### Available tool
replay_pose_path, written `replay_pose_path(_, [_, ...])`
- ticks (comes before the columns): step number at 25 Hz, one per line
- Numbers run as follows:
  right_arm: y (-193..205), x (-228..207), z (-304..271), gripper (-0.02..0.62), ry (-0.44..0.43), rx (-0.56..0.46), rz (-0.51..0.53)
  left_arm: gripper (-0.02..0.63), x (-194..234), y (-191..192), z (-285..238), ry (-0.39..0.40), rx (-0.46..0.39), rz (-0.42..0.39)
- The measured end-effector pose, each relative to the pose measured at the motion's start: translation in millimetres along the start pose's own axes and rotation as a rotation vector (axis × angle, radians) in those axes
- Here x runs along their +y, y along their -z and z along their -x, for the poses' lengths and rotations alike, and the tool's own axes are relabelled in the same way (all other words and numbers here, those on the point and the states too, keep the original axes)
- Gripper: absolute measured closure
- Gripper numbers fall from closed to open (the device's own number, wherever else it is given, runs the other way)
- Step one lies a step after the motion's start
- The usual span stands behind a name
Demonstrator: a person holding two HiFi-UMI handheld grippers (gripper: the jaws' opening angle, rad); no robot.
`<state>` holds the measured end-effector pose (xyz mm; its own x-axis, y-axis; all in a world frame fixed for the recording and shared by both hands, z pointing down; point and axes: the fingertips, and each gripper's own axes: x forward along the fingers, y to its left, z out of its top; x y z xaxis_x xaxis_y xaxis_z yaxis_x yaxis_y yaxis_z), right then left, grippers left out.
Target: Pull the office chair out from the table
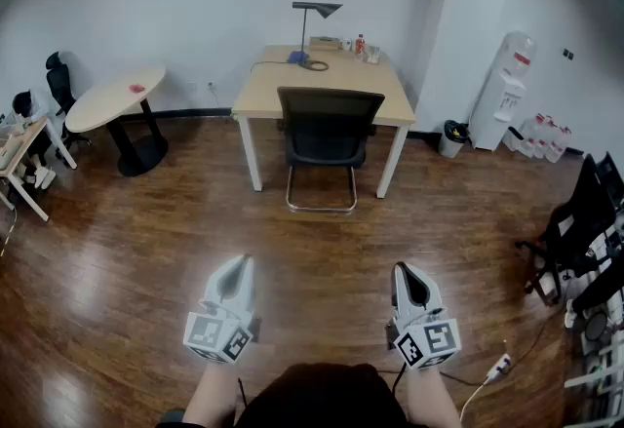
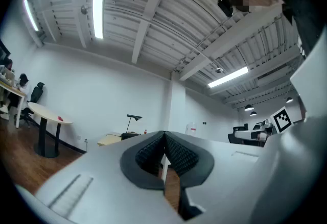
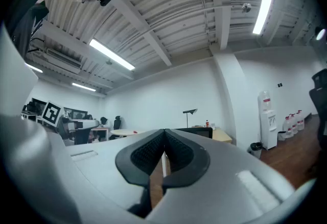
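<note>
- Head view: The office chair (image 1: 329, 129) stands at the far side of the room, tucked under the near edge of the surface (image 1: 261, 93), its back towards the person. The left hand-held gripper (image 1: 238, 266) and the right hand-held gripper (image 1: 404, 272) are both well short of it, over bare wooden floor. The chair appears to rest on a sled frame (image 1: 320, 206), not castors. In my judgement a pull from high on the backrest could tip it or scrape the floor. A skewed pull could catch a leg of the surface and shake the lamp (image 1: 314, 22) and the bottle (image 1: 359, 44). A loose cable (image 1: 492, 372) lies on the floor near right, a trip hazard when stepping back.
- Left gripper view: The jaws are fully together with nothing between them. The chair is small and far beyond them. If they are not opened before contact, they would only push the backrest.
- Right gripper view: The jaws are likewise closed and empty. The chair back (image 3: 196, 131) shows just right of the tips, far off.
</note>
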<state>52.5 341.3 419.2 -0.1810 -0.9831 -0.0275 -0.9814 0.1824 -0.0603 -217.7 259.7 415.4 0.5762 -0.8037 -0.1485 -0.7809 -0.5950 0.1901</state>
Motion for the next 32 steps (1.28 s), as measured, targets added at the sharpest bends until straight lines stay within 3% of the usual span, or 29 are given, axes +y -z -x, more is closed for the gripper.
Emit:
replay_pose_path(4, [5.0,21.9,-8.4,0.583,-0.029,0.044,0.047,0.604,15.3,5.3,0.4,-0.015,0.005,0.009])
replay_pose_path(10, [20.1,25.5,-8.4,0.583,-0.038,0.066,0.028,0.604,14.3,11.1,4.4,0.026,0.005,0.006])
replay_pose_path(20, [40.1,8.7,-51.1,0.583,-0.088,0.048,-0.041,0.604,27.6,20.5,-3.2,-0.039,0.034,-0.013])
replay_pose_path(24, [40.6,-21.2,-80.4,0.583,-0.106,0.038,-0.056,0.604,25.6,26.3,-35.3,-0.033,0.051,-0.021])
replay_pose_path(32, [28.4,-105.8,-134.0,0.583,-0.059,-0.009,-0.06,0.604,26.4,31.8,-123.2,-0.06,0.028,-0.014])
